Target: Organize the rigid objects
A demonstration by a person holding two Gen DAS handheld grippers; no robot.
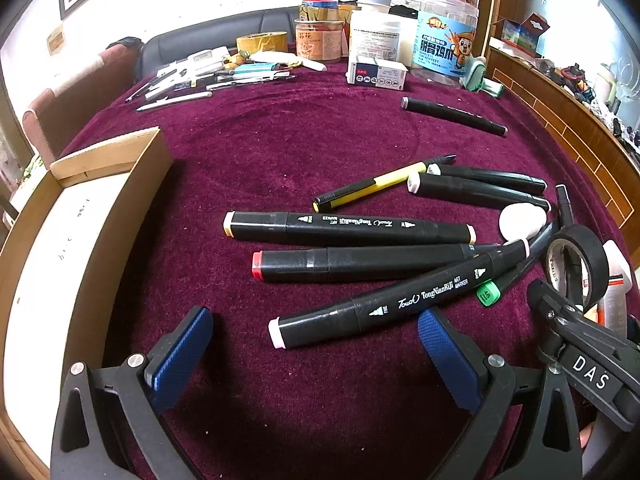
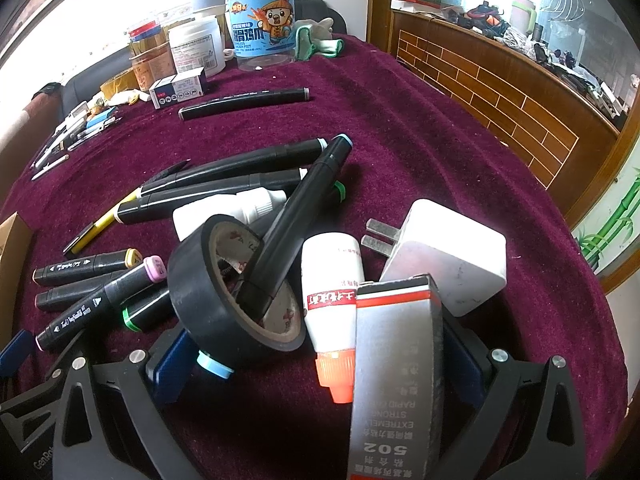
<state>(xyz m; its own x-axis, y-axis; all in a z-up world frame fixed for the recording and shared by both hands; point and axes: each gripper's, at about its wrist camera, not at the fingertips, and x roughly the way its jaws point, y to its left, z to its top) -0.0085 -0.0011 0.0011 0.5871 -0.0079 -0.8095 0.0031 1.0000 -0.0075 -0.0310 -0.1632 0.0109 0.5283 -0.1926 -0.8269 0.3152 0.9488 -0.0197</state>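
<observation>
Several black art markers (image 1: 348, 229) lie in a loose pile on the maroon cloth. My left gripper (image 1: 316, 350) is open and empty, fingers either side of the pink-capped marker (image 1: 400, 300). A cardboard box (image 1: 80, 216) stands at left. In the right wrist view a black tape roll (image 2: 228, 300), a white glue bottle with orange cap (image 2: 334, 304), a grey 502 glue box (image 2: 396, 376) and a white plug adapter (image 2: 448, 256) crowd between my right gripper's wide-open fingers (image 2: 172, 364). My right gripper (image 2: 320, 364) grips nothing.
Jars, a blue-labelled snack tub (image 1: 446, 36), tape (image 1: 262, 42), a small box (image 1: 376, 74) and pens (image 1: 188, 84) line the far table edge. A lone marker (image 1: 454, 116) lies apart. A wooden counter (image 2: 500, 92) runs along the right.
</observation>
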